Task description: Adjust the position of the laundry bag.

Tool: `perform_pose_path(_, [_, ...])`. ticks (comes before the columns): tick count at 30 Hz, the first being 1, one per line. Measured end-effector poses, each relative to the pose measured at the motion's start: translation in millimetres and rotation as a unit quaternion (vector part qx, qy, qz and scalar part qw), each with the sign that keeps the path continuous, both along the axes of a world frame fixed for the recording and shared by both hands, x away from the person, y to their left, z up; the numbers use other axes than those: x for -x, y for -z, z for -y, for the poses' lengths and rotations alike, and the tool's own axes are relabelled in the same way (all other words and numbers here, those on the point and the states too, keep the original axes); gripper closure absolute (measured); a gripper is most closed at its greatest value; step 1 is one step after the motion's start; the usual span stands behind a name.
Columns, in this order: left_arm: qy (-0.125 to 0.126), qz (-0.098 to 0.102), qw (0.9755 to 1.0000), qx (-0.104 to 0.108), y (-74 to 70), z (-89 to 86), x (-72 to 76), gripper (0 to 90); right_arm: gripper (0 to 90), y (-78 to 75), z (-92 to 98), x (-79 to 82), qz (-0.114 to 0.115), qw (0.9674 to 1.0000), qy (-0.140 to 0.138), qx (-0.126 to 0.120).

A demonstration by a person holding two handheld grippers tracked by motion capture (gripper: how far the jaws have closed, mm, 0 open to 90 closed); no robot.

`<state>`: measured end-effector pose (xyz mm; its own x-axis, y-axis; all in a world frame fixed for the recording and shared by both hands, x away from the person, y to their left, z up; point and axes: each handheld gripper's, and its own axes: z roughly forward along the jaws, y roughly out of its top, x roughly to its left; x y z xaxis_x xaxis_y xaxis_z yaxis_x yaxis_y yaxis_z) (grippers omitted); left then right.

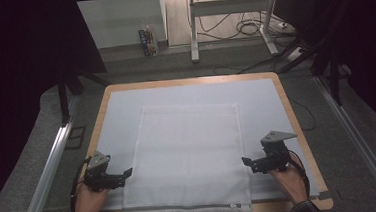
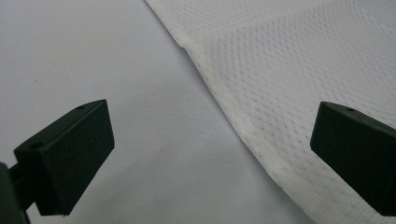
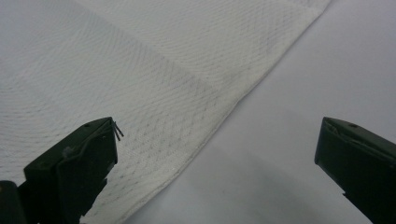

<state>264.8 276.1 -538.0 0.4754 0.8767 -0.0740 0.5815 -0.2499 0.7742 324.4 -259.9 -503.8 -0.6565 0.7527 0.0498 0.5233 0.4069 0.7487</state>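
Claws (image 1: 128,172) (image 1: 245,161) gape beside mesh bag (image 1: 189,151) edges.

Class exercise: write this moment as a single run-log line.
left gripper: open, at left edge of white mesh laundry bag | right gripper: open, at right edge | bag: flat on pale blue mat, zipper end nearest person, ungrasped

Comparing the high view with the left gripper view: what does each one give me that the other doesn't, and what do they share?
High view alone: the whole mesh laundry bag with its zipper at the near end hanging over the table edge, the right hand-held gripper at the bag's right side, both hands, and floor cables beyond. Left gripper view alone: the mesh weave and hemmed edge up close, running between the open jaws. Shared: the left hand-held gripper, the bag's left edge, and the pale mat.
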Motion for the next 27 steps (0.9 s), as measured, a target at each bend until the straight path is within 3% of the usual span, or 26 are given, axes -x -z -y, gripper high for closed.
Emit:
perform_pose_path(5, [0.000, -0.006, 1.0000, -0.006, 0.4, 0.6, 0.1, 0.0, 0.0, 3.8, -0.9, -1.9, -0.012, 0.9999, -0.009, -0.005])
perform_pose_path(14, [0.002, -0.026, 0.9994, -0.023, -0.8, 7.9, -1.1, 0.9, 0.0, 6.3, -1.5, -4.0, -0.010, 0.9999, -0.007, -0.003])
perform_pose_path(22, [-0.002, -0.030, 0.9995, -0.007, -2.9, 7.5, -2.1, 1.2, 0.0, 8.6, -2.6, -6.0, -0.017, 0.9999, 0.001, -0.003])
perform_pose_path(27, [0.000, -0.029, 0.9993, -0.025, -3.4, 11.3, -3.3, 3.4, 0.1, 8.6, -4.3, -6.6, -0.020, 0.9998, 0.002, -0.005])
